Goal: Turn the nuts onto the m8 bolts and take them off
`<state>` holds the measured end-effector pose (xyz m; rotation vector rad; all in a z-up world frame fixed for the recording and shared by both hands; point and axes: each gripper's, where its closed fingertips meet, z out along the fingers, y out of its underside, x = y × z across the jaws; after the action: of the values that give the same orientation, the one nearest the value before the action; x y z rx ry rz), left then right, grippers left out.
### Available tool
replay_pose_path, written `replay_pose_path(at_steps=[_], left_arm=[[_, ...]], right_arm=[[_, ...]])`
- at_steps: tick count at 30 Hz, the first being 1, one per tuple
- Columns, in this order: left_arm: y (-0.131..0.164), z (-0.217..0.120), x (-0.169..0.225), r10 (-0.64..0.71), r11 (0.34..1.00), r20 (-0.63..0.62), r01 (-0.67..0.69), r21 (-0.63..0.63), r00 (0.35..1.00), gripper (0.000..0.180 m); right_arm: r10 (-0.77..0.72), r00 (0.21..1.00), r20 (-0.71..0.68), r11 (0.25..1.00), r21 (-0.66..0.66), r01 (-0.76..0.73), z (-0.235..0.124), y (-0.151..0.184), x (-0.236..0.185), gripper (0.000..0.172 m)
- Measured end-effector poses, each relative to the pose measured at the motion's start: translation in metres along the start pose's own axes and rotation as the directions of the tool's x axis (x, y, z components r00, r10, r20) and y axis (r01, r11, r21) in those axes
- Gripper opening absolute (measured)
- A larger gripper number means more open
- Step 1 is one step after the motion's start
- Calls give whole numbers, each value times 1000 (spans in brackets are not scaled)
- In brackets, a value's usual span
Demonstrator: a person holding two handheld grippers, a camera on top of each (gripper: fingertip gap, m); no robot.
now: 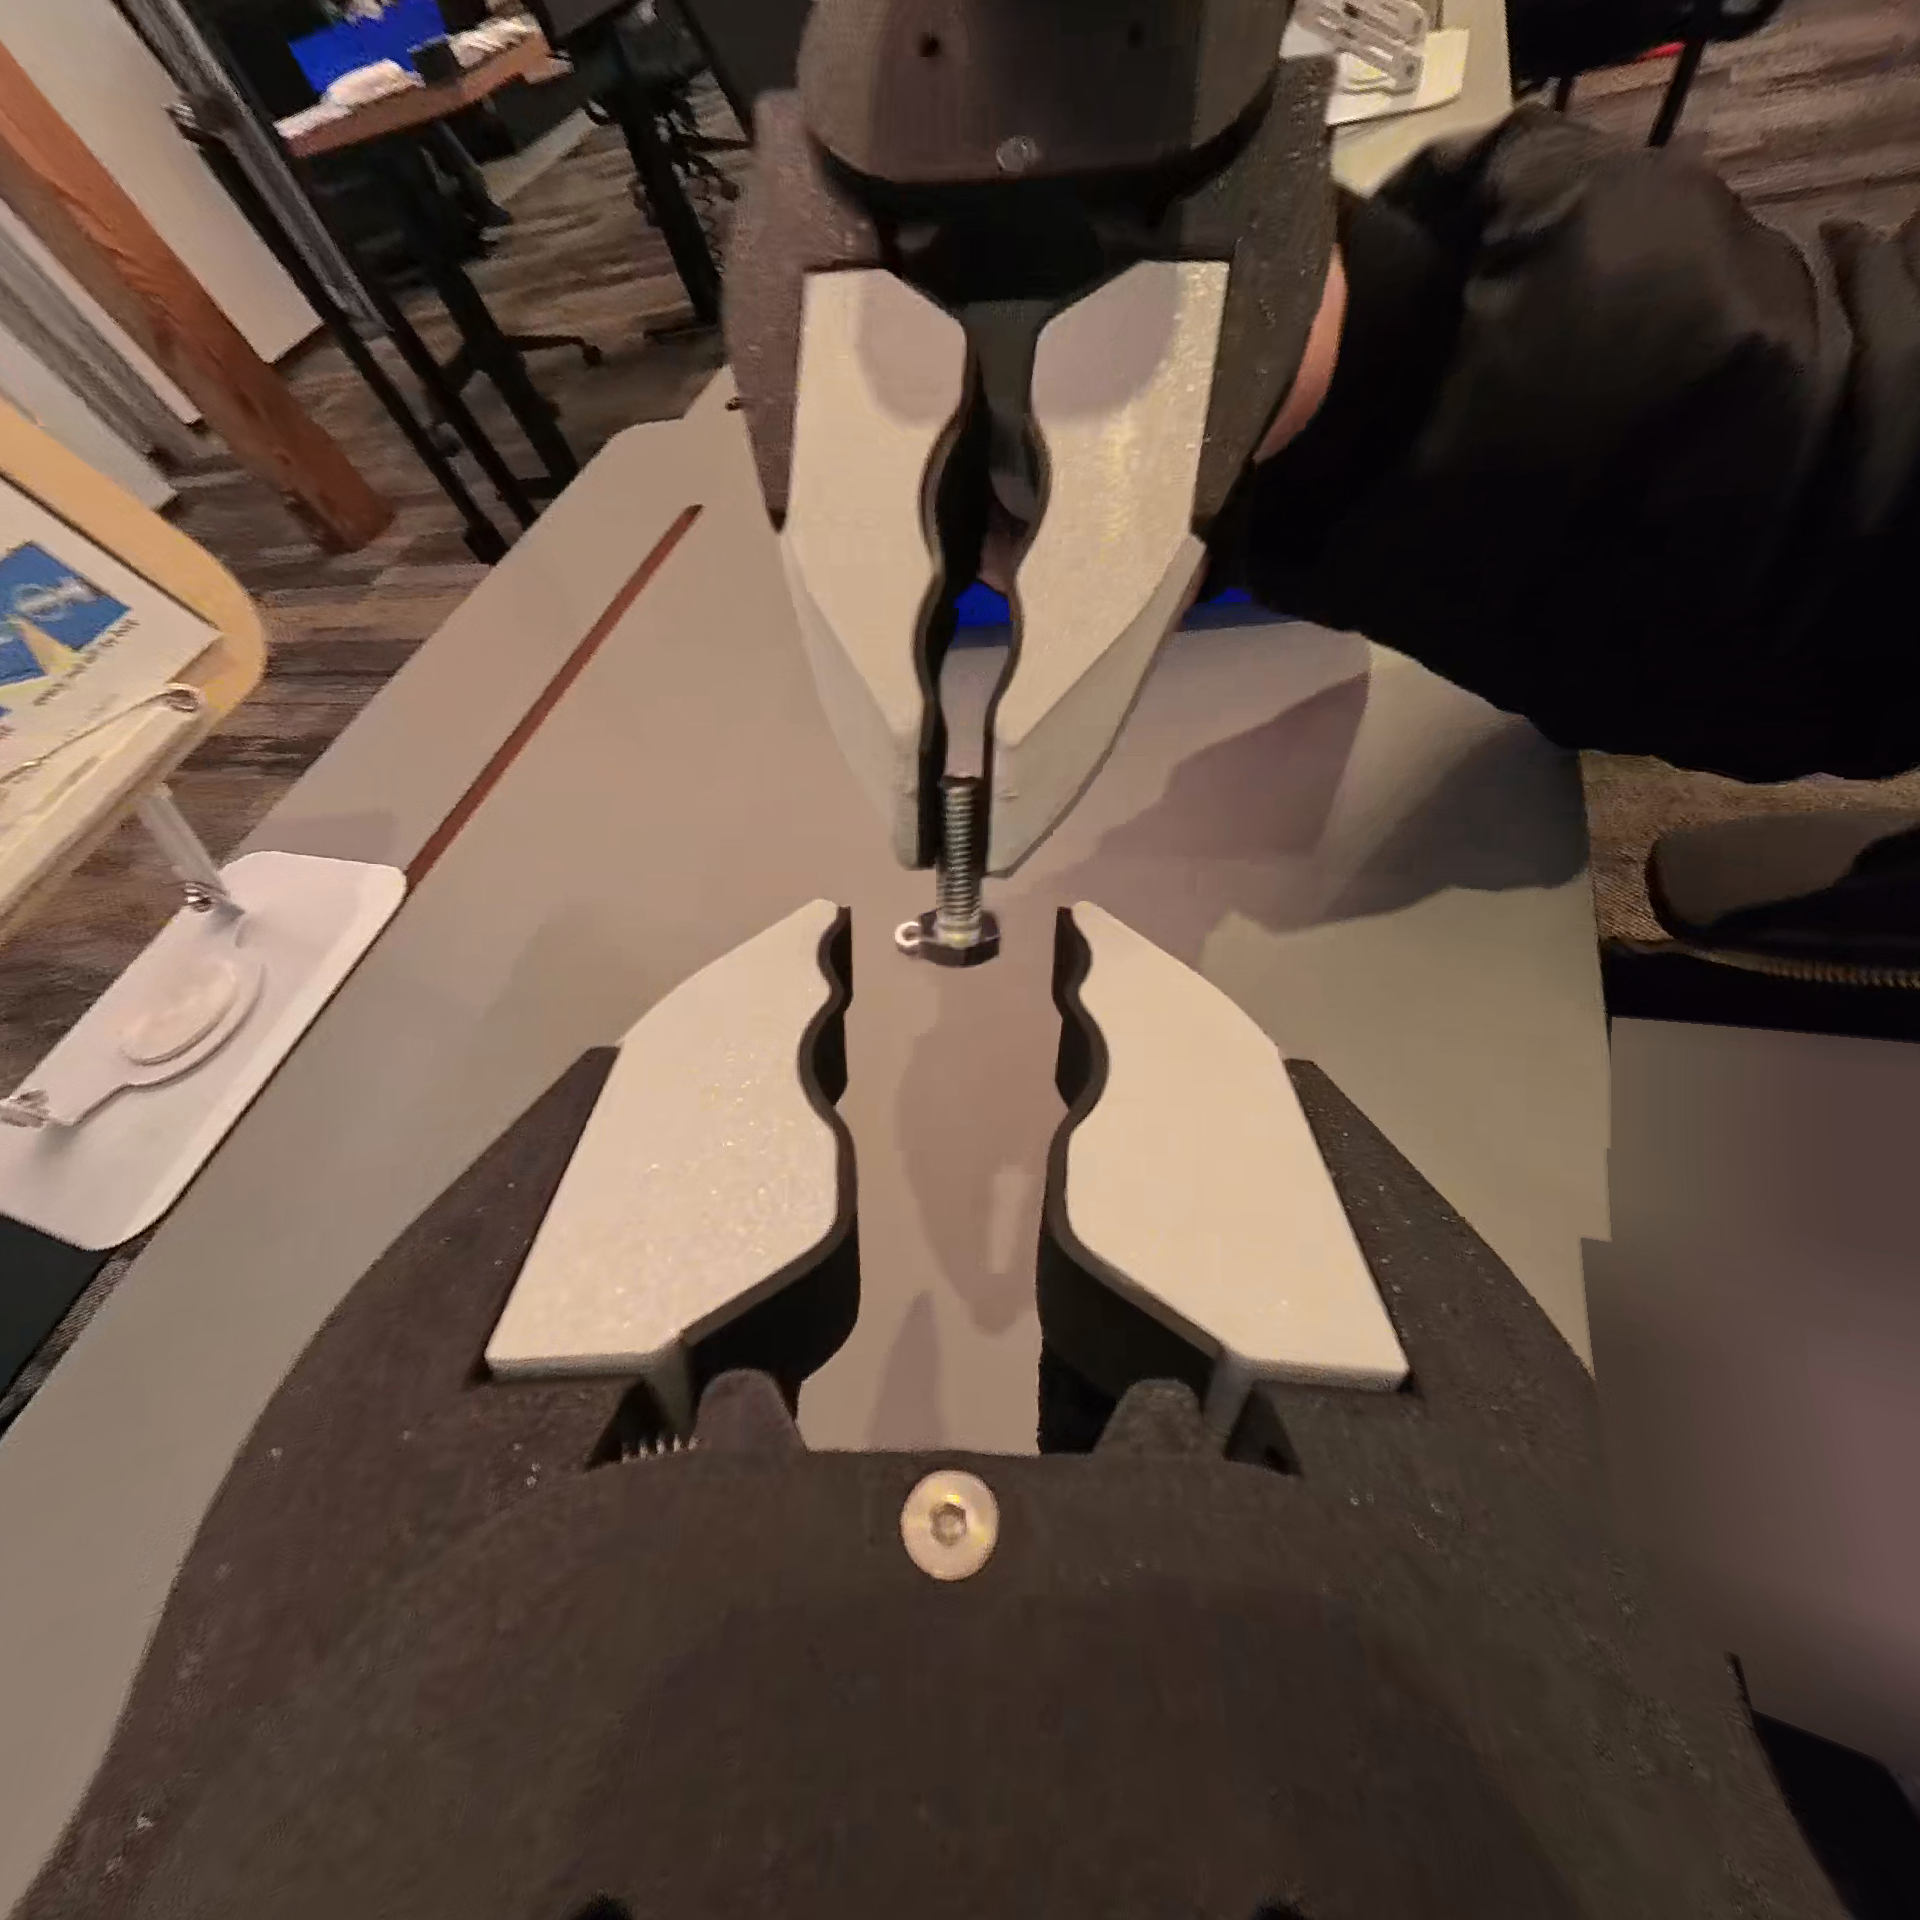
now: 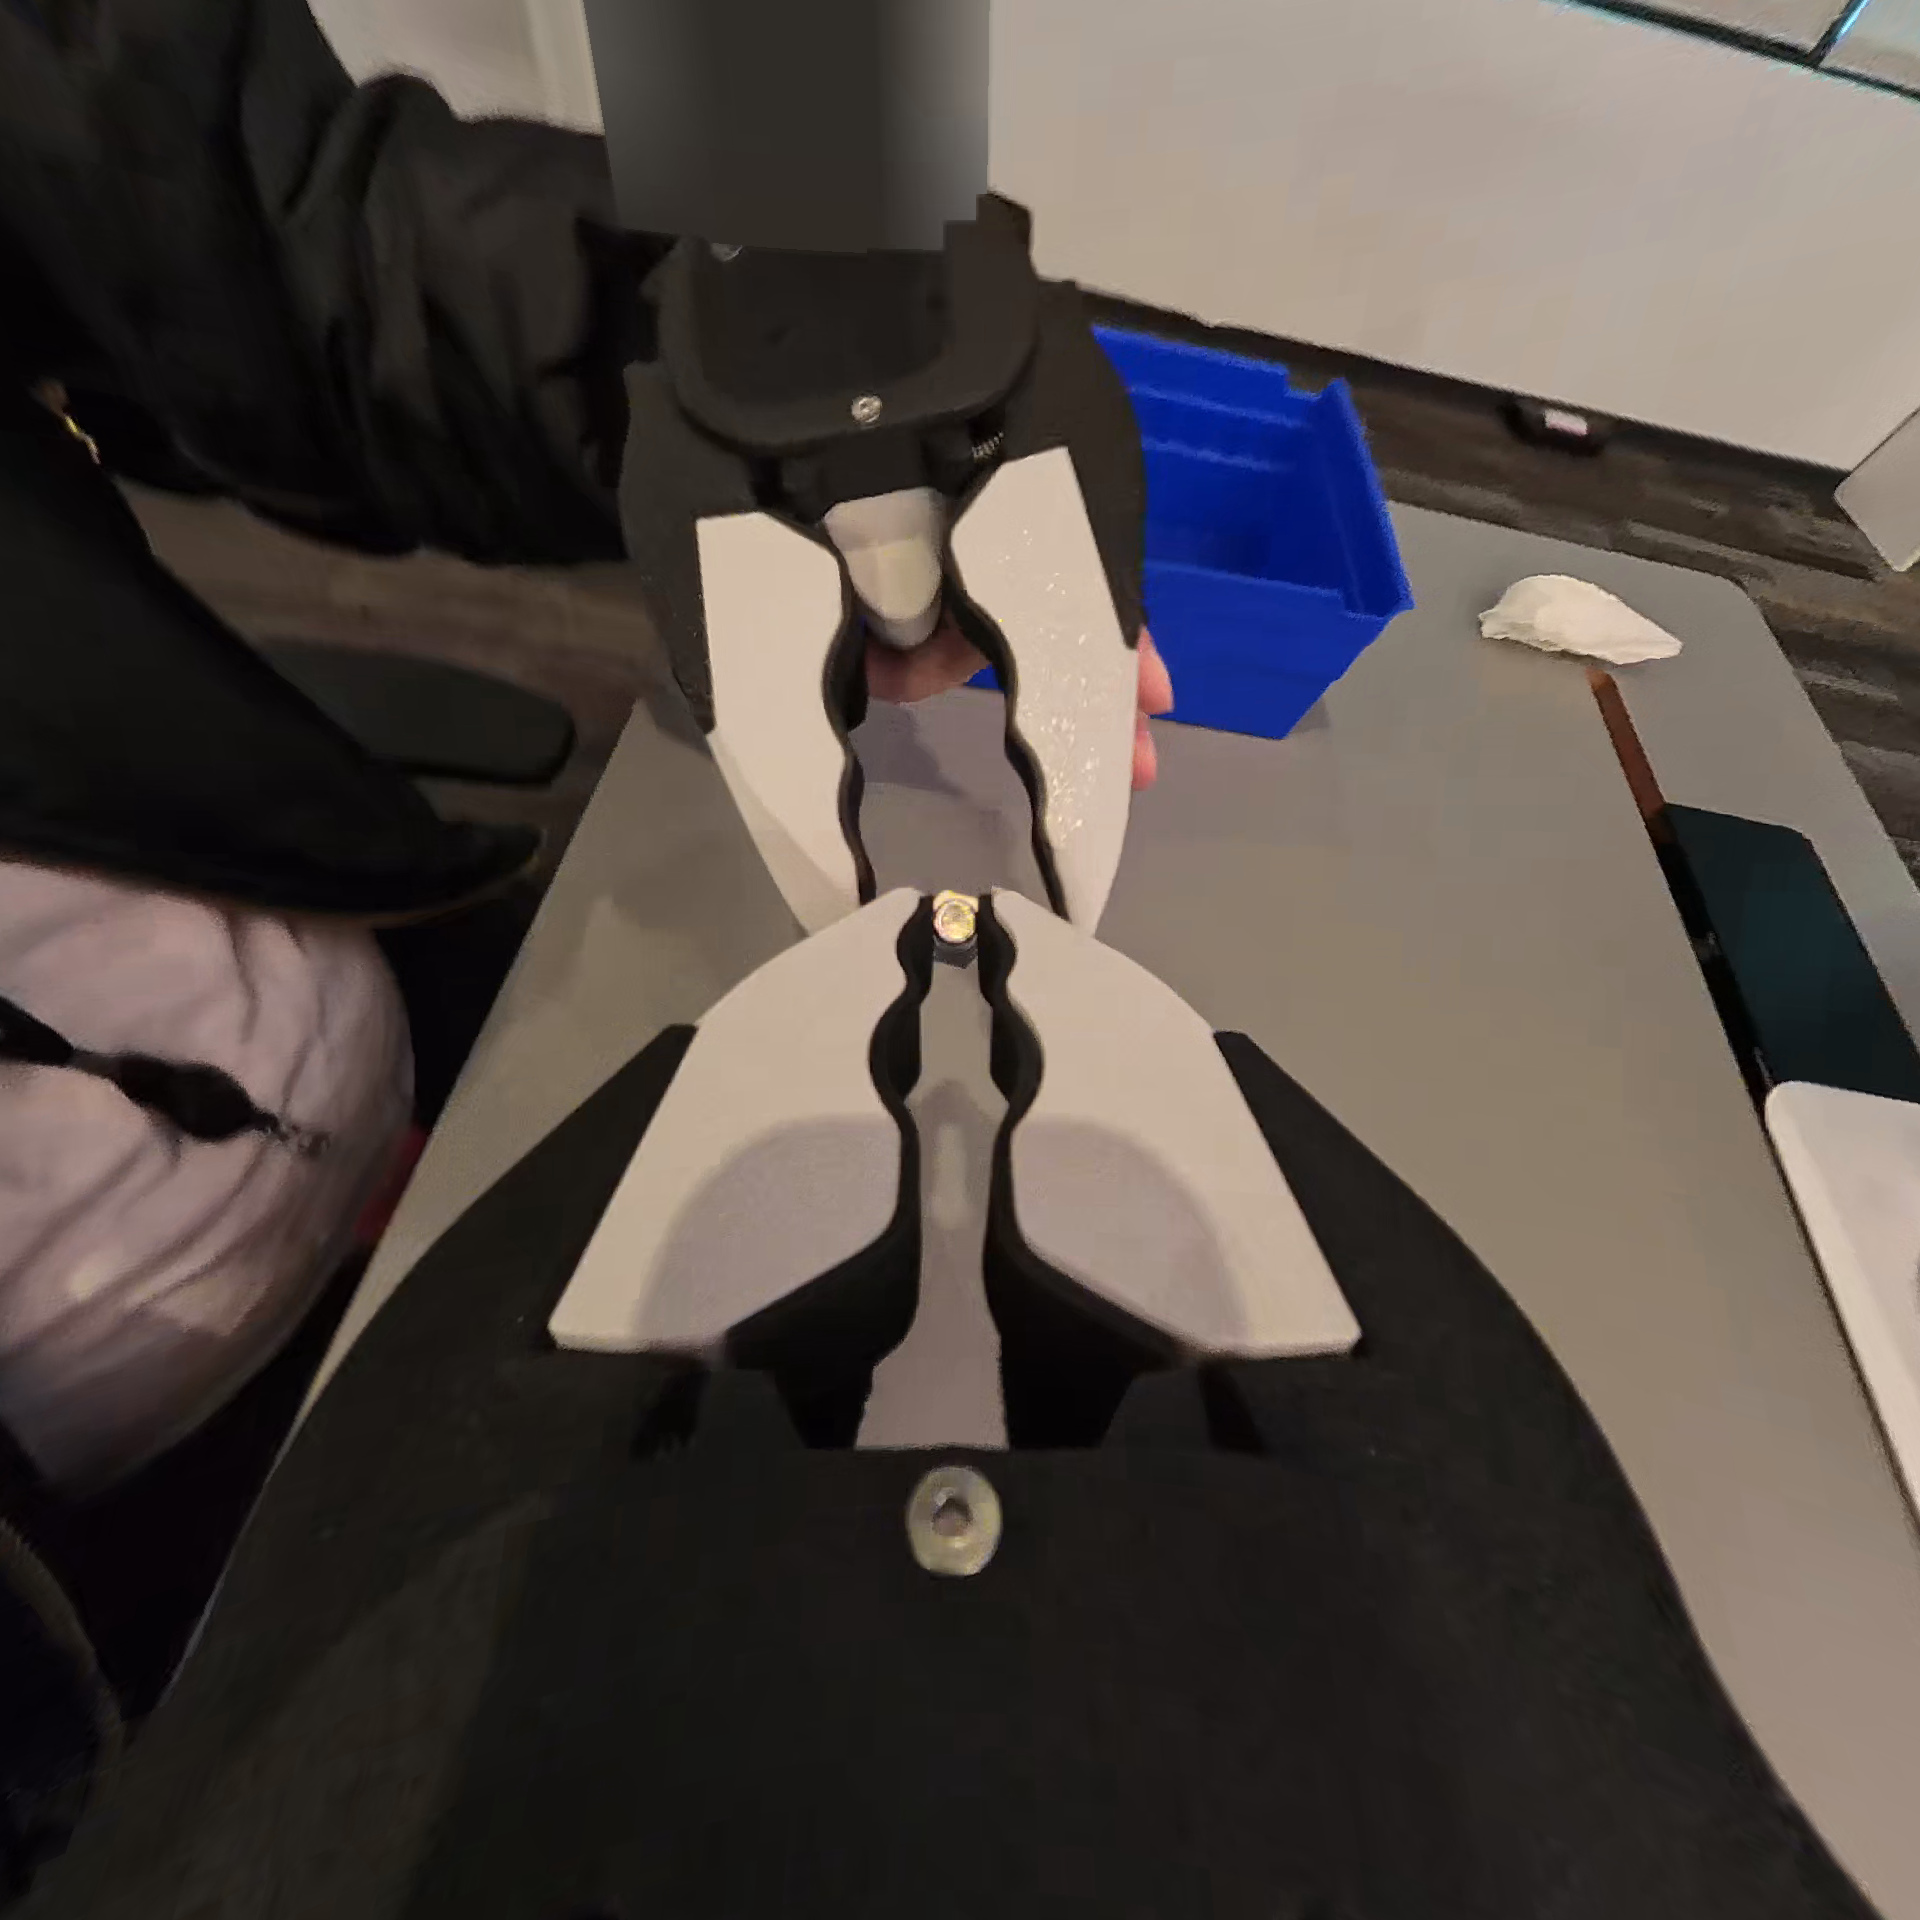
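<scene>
A silver threaded bolt (image 1: 958, 842) stands upright on the grey table (image 1: 623, 831). A hex piece (image 1: 951, 938), either its head or a nut, sits at its lower end on the table. My right gripper (image 1: 958, 831) comes down from the far side and is shut on the threaded shaft. In the right wrist view, the bolt's shiny end (image 2: 954, 916) sits between the right gripper's (image 2: 954, 914) closed tips. My left gripper (image 1: 951, 925) is open. Its fingertips (image 1: 810, 935) stand on either side of the hex piece without touching it. Its fingers (image 2: 1070, 727) also show spread in the right wrist view.
A blue bin (image 2: 1247, 540) stands behind the left gripper. A crumpled white tissue (image 2: 1569, 623) lies at the table's far right. A white stand base (image 1: 187, 1039) is at the table's left edge. A dark pad (image 2: 1787, 935) and a white tray (image 2: 1860, 1195) are at the right. A person's black sleeve (image 1: 1558, 416) is close by. Less than 4 cm separates the two grippers' tips.
</scene>
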<state>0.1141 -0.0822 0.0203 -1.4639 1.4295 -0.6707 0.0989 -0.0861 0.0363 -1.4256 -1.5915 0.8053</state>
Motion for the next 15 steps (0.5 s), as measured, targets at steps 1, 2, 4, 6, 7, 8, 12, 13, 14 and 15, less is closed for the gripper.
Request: replay_pose_path(at_steps=[1, 2, 4, 6, 7, 8, 12, 13, 14, 15], left_arm=[[1, 2, 3, 2, 1000, -14, -2, -1, 1000, 35], [1, 3, 5, 5, 1000, -19, -5, -3, 1000, 34], [2, 4, 6, 6, 1000, -21, -6, -2, 1000, 32], [2, 4, 5, 0, 1000, -9, 1, 12, 1000, 30], [1, 3, 5, -1, 1000, -3, 1, 19, 1000, 29], [2, 3, 3, -2, 1000, 13, 2, 23, 1000, 28], [6, 5, -2, 5, 1000, 45, -5, 10, 999, 26], [6, 5, -1, 7, 1000, 44, -7, 7, 999, 26], [6, 5, -1, 7, 1000, 44, -7, 6, 999, 26], [5, 5, -2, 7, 1000, 50, -8, 11, 999, 26]], right_arm=[[-13, 1000, 0, 1000, -16, 13, 1, 0, -1, 7], [-20, 1000, 9, 999, -24, 20, 2, 0, -3, 7], [-23, 1000, 8, 999, -40, 23, 3, 1, -3, 7], [-30, 1000, -9, 998, -50, 30, 2, 2, -1, 7], [-31, 999, -11, 998, -48, 30, 2, 2, -1, 7], [-30, 999, -11, 999, -46, 30, 2, 2, -1, 7], [-40, 999, -21, 998, -50, 38, 1, 1, -1, 7], [-42, 999, -21, 998, -52, 41, 1, 1, -2, 7], [-44, 999, -22, 998, -53, 43, 1, 0, -2, 7], [-46, 999, -23, 997, -56, 44, 1, 0, -2, 7]])
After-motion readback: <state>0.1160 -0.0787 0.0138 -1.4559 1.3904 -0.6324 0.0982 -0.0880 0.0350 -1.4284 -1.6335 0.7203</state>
